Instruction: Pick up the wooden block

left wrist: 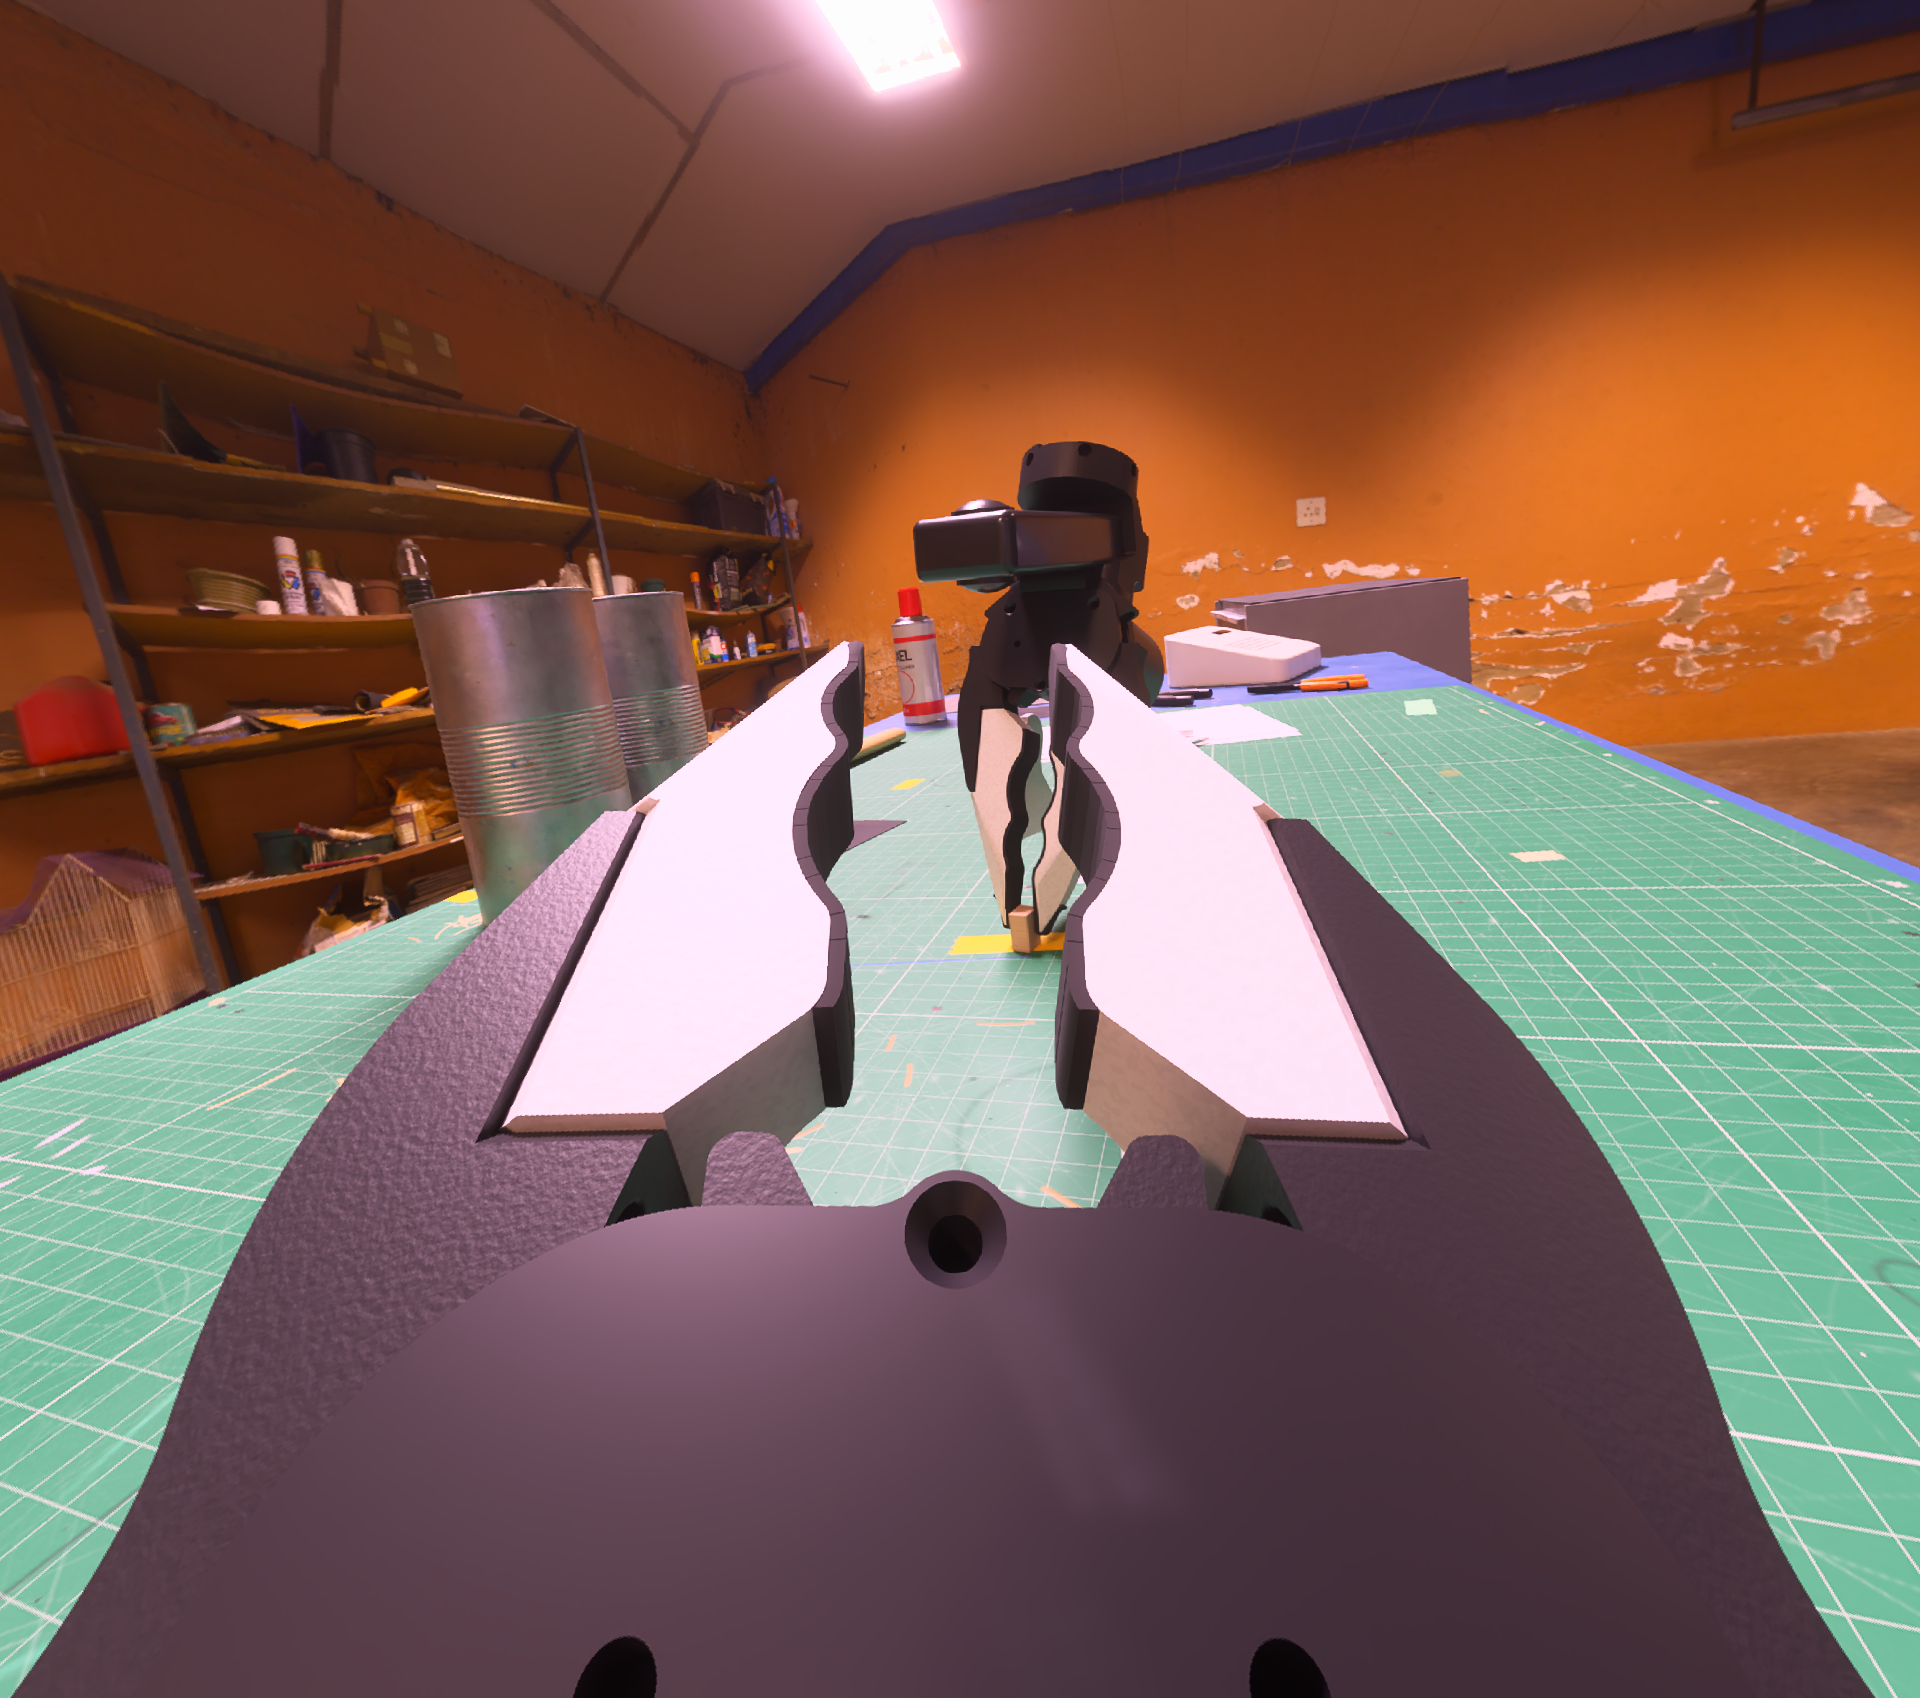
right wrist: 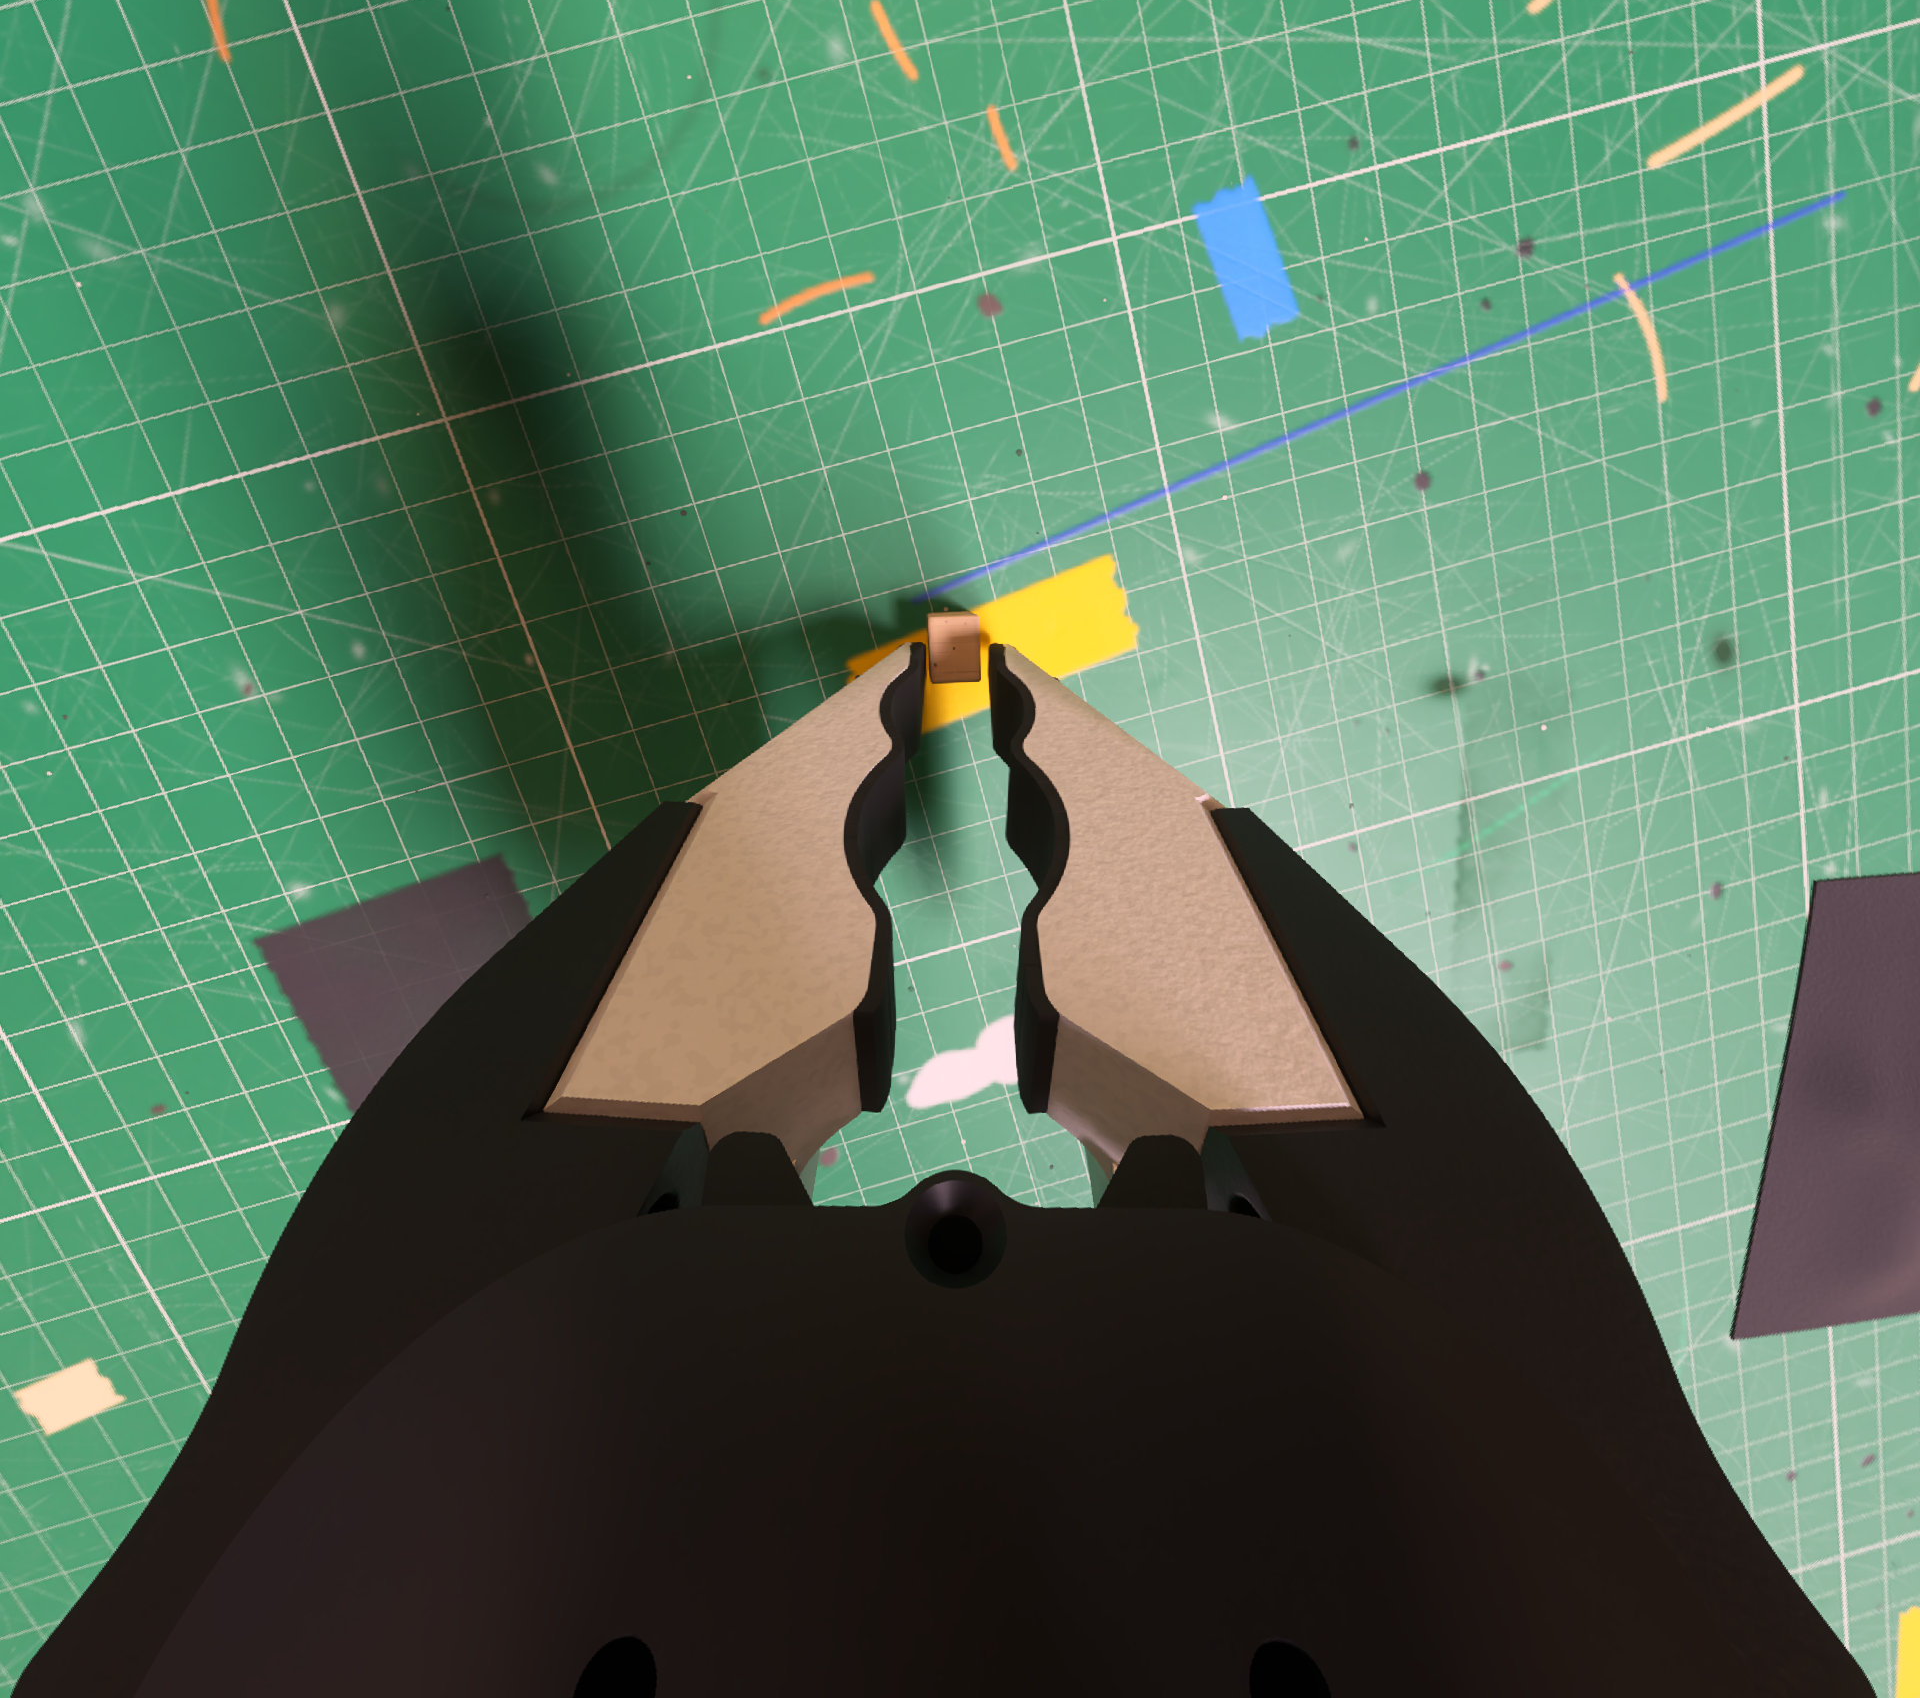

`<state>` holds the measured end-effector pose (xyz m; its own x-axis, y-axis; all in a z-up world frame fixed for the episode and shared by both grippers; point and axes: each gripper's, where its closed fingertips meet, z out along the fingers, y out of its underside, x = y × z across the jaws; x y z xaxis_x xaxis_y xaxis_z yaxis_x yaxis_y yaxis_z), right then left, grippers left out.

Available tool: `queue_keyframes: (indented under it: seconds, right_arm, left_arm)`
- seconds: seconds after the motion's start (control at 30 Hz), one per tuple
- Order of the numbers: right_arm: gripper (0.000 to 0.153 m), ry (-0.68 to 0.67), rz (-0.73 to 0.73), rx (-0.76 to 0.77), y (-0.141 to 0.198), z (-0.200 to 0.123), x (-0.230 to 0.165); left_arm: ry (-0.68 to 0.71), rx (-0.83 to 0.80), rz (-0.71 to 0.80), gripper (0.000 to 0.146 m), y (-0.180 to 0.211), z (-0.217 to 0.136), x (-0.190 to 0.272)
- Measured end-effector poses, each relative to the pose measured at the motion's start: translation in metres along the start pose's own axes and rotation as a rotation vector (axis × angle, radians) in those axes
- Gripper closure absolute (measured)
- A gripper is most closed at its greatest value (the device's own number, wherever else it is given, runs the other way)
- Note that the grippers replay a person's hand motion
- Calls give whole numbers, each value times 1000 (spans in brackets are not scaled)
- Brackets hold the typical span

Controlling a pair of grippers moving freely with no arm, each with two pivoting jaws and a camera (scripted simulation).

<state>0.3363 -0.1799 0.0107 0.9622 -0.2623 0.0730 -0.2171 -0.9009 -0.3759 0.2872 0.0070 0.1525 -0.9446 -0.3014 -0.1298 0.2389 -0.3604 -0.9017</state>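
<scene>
While block sits on mat: right gripper (right wrist: 954, 659) jaws straddle wooden block (right wrist: 953, 649), slightly apart, nothing clamped.
Advice: centre, close squarely, then lift.

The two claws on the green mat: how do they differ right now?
The right claw points down at the green mat, tips astride the wooden block; the left claw lies near level, nothing between its fingers. Right's jaws are narrowed around the block; left's stand apart. Both share pale fingers with wavy dark pads.
</scene>
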Motion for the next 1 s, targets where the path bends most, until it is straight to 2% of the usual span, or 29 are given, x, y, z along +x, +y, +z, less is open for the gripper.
queue_keyframes:
  seconds: [0.17,0.23,0.43,0.57,0.77,1.0]
  right_arm:
    - [144,18,-19,7,-2,-1,2]
    - [144,42,-30,57,-15,-10,3]
    - [144,54,-115,412,-109,-61,-5]
    - [144,45,-236,551,-166,-90,-26]
    - [144,22,-370,586,-214,-101,-59]
    - [144,-16,-433,557,-229,-93,-80]
  left_arm:
    - [24,-10,-12,110,3,2,4]
    - [31,-7,-20,110,3,3,5]
    - [43,9,-70,110,3,3,6]
    - [30,21,-105,110,3,3,4]
    - [1,9,-119,110,6,4,2]
    - [-2,-4,-120,110,7,4,1]
